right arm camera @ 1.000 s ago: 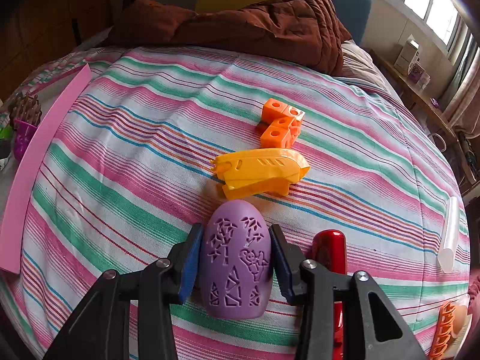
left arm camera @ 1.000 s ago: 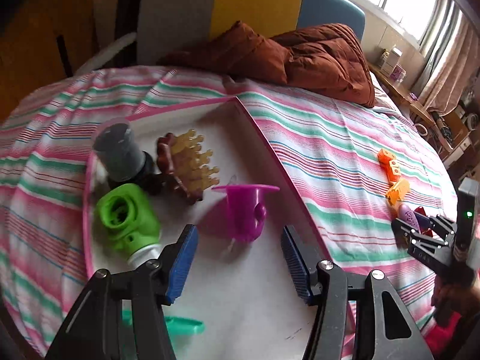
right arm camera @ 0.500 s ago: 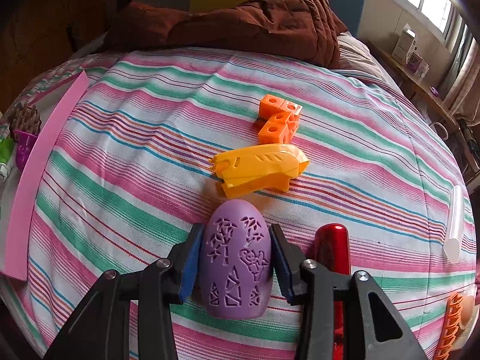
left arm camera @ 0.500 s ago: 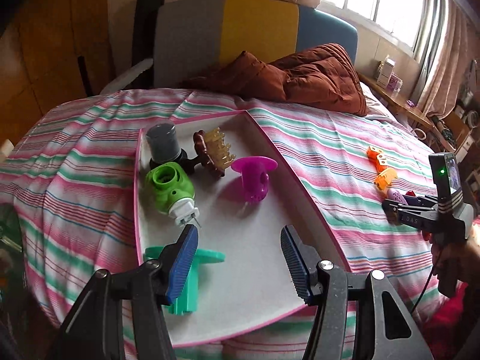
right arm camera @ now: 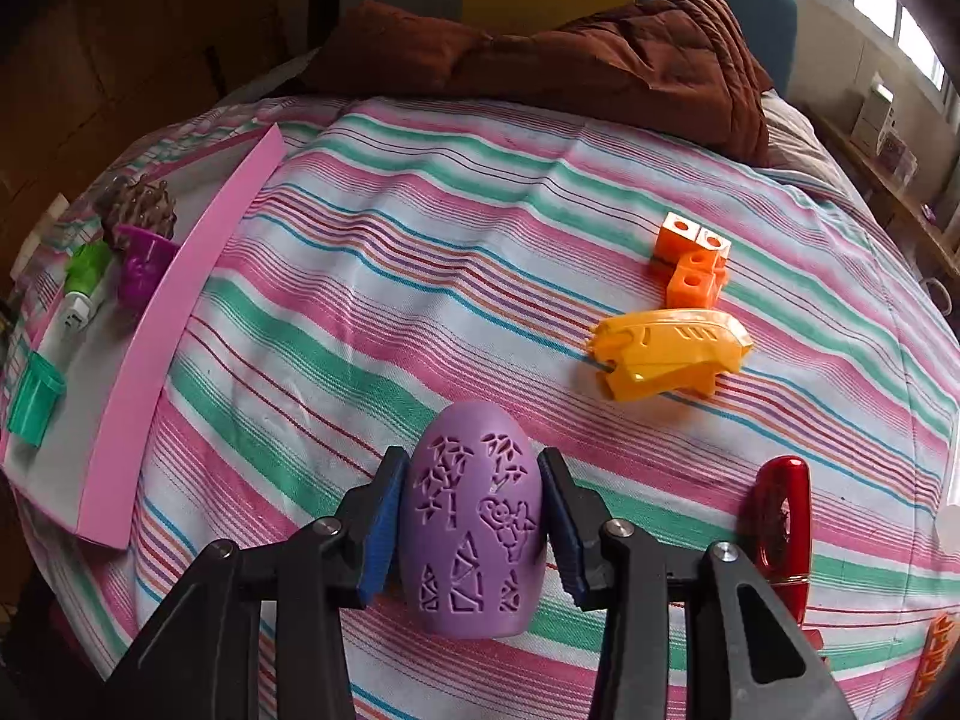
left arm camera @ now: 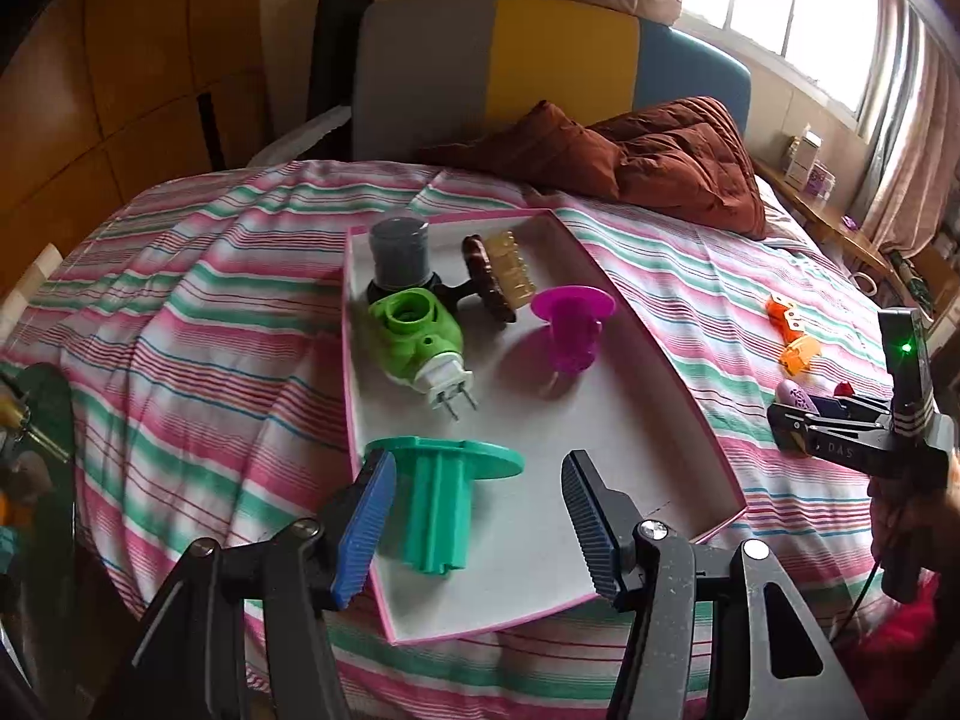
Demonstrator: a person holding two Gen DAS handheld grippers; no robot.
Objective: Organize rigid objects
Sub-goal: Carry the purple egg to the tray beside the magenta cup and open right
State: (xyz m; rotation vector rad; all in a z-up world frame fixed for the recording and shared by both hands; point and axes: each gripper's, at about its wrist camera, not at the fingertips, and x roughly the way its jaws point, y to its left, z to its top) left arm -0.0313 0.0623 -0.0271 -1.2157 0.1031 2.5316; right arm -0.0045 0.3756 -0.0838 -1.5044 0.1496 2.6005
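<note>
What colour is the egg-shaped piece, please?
Purple egg-shaped piece with cut-out patterns, clearest in the right wrist view.

On the bed [left arm camera: 198, 300], the tray [left arm camera: 654, 420] sits left; inside, jar [left arm camera: 399, 255] and brush [left arm camera: 501, 276] at the back, plug [left arm camera: 420, 342] and spool [left arm camera: 441, 498] nearer. Blocks [right arm camera: 693, 264] lie right of it.

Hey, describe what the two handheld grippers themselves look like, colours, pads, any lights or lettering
Both the left gripper and the right gripper have black angular plastic arms with silver rivets at the joints, ending in blue ribbed fingers. Seen from the left wrist camera, the right gripper's black body carries pale lettering, a lit green light on its upright block, and a thin black cable.
</note>
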